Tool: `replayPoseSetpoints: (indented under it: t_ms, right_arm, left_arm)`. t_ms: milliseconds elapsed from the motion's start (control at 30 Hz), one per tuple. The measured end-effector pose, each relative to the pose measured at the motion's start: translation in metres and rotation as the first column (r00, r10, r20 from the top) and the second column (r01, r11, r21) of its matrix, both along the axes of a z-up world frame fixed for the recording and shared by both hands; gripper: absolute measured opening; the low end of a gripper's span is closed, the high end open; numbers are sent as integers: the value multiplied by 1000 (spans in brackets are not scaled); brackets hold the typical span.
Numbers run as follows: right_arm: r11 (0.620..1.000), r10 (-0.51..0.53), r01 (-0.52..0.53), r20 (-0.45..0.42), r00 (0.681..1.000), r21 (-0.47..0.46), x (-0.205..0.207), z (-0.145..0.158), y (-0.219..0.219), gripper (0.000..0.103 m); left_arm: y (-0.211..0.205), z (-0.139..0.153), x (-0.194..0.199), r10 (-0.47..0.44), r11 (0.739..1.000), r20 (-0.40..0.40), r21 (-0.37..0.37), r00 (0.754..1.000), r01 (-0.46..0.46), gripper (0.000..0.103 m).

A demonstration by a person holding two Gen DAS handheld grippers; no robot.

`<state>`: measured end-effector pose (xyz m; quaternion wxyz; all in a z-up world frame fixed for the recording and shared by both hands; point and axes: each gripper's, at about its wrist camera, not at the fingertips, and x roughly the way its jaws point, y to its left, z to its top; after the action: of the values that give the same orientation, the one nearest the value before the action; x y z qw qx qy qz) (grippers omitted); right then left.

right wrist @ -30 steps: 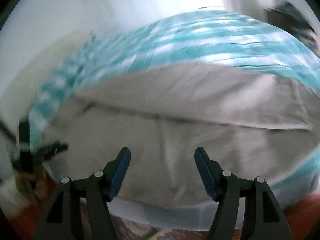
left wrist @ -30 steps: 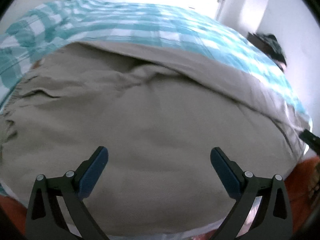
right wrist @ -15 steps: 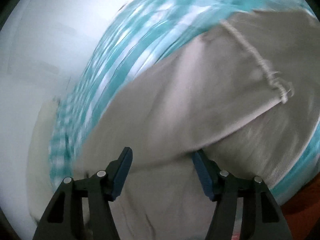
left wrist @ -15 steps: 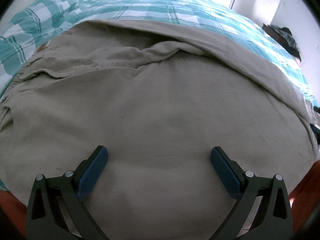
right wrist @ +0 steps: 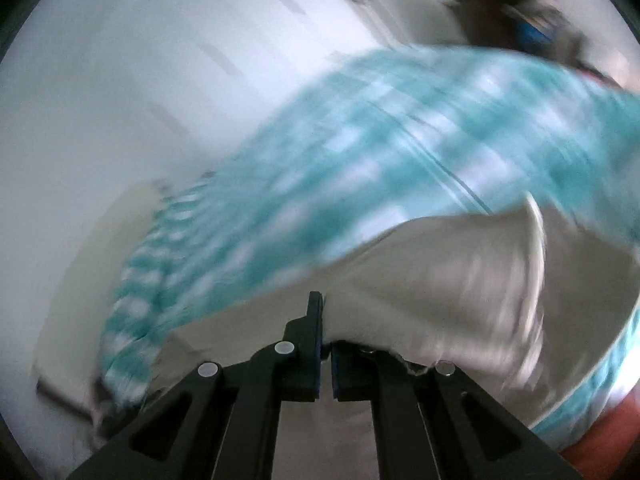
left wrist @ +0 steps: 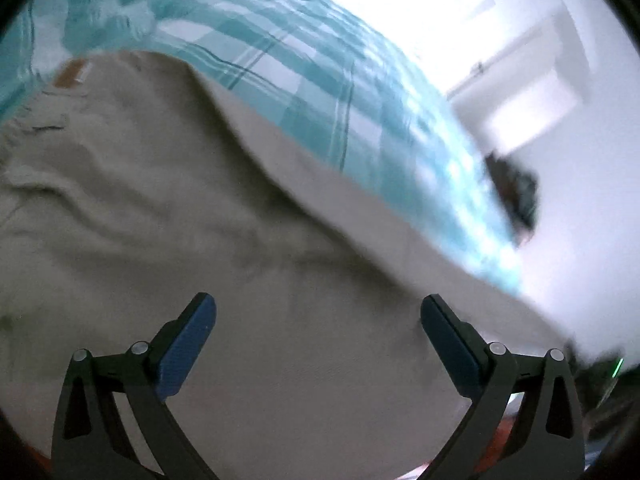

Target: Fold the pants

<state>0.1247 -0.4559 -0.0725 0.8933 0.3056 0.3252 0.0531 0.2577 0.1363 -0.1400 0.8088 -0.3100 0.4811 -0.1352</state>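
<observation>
Spread flat over a bed (left wrist: 312,92) dressed in a teal-and-white checked sheet: khaki pants (left wrist: 208,248), filling most of the left wrist view, waistband end with an orange-brown patch (left wrist: 71,74) toward the upper left. Rumpled there into soft ridges, smoother nearer the camera. Left tool (left wrist: 318,342) spread wide just above the cloth, blue pads (left wrist: 186,346) well apart, nothing between them. Beyond the bed's far side, white wall and a bright doorway; a dark blurred heap (left wrist: 514,194) by the wall at right, too smeared to name. Orange-red floor or rug at the bottom rim. Seen only from the right wrist: right tool (right wrist: 323,344) pressed together, having just closed, pinching a fold of the pants (right wrist: 460,280) at the leg end, cloth bunched over the right finger and lifted off the sheet (right wrist: 360,152), hem edge (right wrist: 536,240) curling upward at right. Left of that, the bed's edge dropping toward a pale panel and white wall; dark clutter (right wrist: 516,12) at top right, blurred. Not shown there: the waistband and the left tool. Open sheet beyond the pants' far edge in both views; near edge of the bed close under the tools. Heavy motion blur throughout, finer detail impossible to tell.
</observation>
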Motion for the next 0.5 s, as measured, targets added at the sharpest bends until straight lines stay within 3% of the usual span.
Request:
replayPoseSetpoints:
  t_ms: [133, 333, 367, 400, 433, 467, 500]
  right_arm:
    - [994, 112, -109, 111, 987, -30, -27, 49, 18, 3]
    - [976, 218, -218, 183, 959, -24, -71, 68, 15, 3]
    - [969, 247, -245, 188, 951, -36, -76, 70, 14, 3]
    - [960, 281, -277, 193, 940, -49, -80, 70, 12, 3]
    - [952, 307, -301, 198, 931, -59, -84, 70, 10, 3]
    - [947, 322, -316, 202, 925, -64, -86, 70, 7, 3]
    - [941, 339, -333, 205, 918, -67, -87, 68, 3, 3]
  left_arm:
    - [10, -3, 40, 21, 997, -42, -68, 999, -24, 102]
    - [8, -9, 65, 23, 994, -85, -108, 996, -32, 100]
    - [8, -9, 68, 22, 994, -90, -104, 996, -31, 93]
    - [8, -11, 70, 22, 995, -103, -98, 994, -32, 63]
    - [8, -14, 71, 19, 995, -124, -95, 992, -31, 44]
    - [8, -17, 72, 14, 994, -150, -101, 989, -30, 9]
    - [8, -19, 71, 15, 993, -167, -115, 986, -35, 5]
